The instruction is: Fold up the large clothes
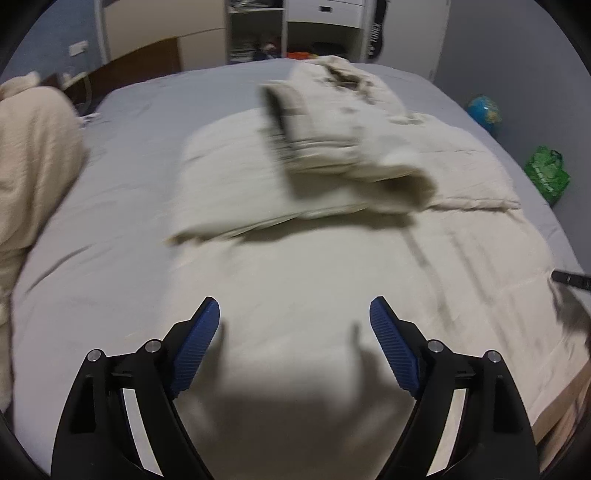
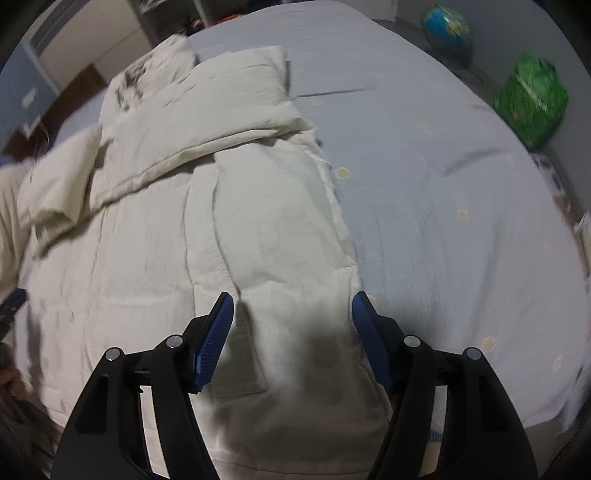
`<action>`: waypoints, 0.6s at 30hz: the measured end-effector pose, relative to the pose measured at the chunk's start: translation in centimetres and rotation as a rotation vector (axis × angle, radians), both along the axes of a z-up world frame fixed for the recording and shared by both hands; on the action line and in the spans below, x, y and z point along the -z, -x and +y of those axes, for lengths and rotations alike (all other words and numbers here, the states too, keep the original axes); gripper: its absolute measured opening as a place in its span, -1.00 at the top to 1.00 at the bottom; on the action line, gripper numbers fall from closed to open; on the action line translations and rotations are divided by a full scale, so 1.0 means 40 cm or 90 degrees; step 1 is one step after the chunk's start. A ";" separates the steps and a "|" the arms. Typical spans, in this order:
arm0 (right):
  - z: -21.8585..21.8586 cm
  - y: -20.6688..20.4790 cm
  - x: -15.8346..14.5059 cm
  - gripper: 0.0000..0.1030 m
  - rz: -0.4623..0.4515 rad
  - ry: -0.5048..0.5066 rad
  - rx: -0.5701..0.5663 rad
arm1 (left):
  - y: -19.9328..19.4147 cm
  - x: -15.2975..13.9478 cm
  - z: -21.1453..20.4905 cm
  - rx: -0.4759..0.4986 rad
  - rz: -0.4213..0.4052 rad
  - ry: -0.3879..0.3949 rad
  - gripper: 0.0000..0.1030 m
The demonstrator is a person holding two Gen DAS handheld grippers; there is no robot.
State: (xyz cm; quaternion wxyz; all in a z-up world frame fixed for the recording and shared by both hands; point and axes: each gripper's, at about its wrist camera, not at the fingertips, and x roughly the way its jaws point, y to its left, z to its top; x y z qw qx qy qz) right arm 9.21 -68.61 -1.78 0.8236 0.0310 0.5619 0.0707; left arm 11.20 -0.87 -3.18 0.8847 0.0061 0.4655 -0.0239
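Observation:
A large cream padded garment [image 1: 303, 266] lies spread on the grey bed sheet [image 1: 122, 147]. Its sleeves are folded across the body and the collar end points away. In the right wrist view the same garment [image 2: 177, 206] fills the left half, with its right edge running down to the fingers. My left gripper [image 1: 293, 317] is open and empty, hovering above the garment's lower part. My right gripper [image 2: 291, 306] is open and empty, just above the garment's lower right edge. The right gripper's tip shows at the far right of the left wrist view [image 1: 572, 277].
A cream fleece item [image 1: 33, 155] lies at the bed's left side. A green bag [image 2: 532, 99] and a globe [image 2: 447, 26] sit on the floor to the right. White shelves and drawers [image 1: 295, 29] stand beyond the bed. The sheet [image 2: 443, 184] lies bare on the right.

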 end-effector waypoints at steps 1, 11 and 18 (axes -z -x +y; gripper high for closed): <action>0.015 0.000 -0.003 -0.25 -0.005 0.014 -0.015 | 0.021 -0.006 0.027 -0.008 -0.001 -0.003 -0.57; 0.318 -0.004 -0.094 -0.25 -0.100 0.082 -0.226 | 0.118 -0.048 0.145 -0.086 -0.019 0.017 -0.74; 0.619 -0.034 -0.124 -0.25 -0.138 0.113 -0.356 | 0.144 -0.035 0.175 -0.128 -0.015 0.011 -0.87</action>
